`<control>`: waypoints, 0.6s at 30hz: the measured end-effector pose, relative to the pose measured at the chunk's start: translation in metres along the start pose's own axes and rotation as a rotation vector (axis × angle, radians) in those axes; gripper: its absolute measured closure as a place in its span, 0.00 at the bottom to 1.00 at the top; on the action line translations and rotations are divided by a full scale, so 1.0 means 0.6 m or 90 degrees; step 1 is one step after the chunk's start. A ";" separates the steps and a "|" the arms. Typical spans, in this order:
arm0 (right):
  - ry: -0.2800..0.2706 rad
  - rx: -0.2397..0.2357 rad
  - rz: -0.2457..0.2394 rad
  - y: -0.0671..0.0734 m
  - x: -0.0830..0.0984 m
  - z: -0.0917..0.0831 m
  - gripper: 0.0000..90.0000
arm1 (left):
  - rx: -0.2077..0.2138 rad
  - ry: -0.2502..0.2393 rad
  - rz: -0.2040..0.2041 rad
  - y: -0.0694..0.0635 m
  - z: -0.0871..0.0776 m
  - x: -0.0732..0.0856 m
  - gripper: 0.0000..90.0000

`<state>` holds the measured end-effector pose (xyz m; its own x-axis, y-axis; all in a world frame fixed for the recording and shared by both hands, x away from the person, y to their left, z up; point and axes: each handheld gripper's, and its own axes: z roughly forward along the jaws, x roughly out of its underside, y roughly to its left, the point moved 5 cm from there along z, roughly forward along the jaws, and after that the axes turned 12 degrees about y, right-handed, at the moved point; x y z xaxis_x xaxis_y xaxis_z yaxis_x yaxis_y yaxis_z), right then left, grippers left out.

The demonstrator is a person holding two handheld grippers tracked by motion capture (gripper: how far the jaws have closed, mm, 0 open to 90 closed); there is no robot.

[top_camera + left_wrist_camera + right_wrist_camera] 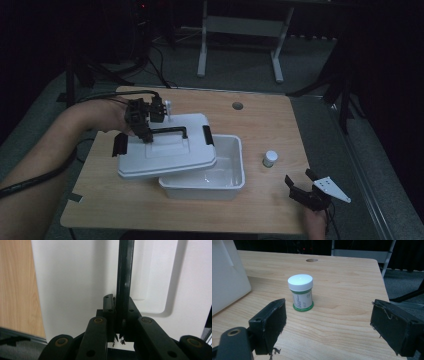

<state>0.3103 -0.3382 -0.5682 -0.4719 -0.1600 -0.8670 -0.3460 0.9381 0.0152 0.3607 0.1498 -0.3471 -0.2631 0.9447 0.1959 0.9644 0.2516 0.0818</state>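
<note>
While the lid hangs lifted and tilted, these are the risks, nearest first:

Right gripper (300, 186): jaws spread wide, empty, at the table's (260, 125) near right edge; a careless push forward could topple the small jar (300, 292) in front of it.

Bin (227, 186): open, partly under the lid; a dragging lid edge could shove it.

Left gripper (145, 134): pinched on the black handle (124, 277); a grip this narrow could let the white lid (167, 150) swing or slip.
</note>
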 end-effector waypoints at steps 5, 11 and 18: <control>0.003 0.000 -0.001 0.001 0.000 0.001 0.14 | 0.010 0.014 -0.061 0.015 0.012 0.059 0.93; 0.008 0.002 -0.001 0.002 0.000 0.002 0.14 | 0.025 0.033 -0.121 0.026 0.034 0.120 0.93; 0.009 0.006 -0.004 0.002 0.000 0.003 0.14 | 0.036 0.022 -0.186 0.032 0.058 0.183 0.93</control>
<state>0.3112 -0.3364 -0.5687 -0.4817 -0.1703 -0.8596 -0.3409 0.9401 0.0047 0.3514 0.2659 -0.3578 -0.5291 0.8235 0.2046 0.8477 0.5235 0.0855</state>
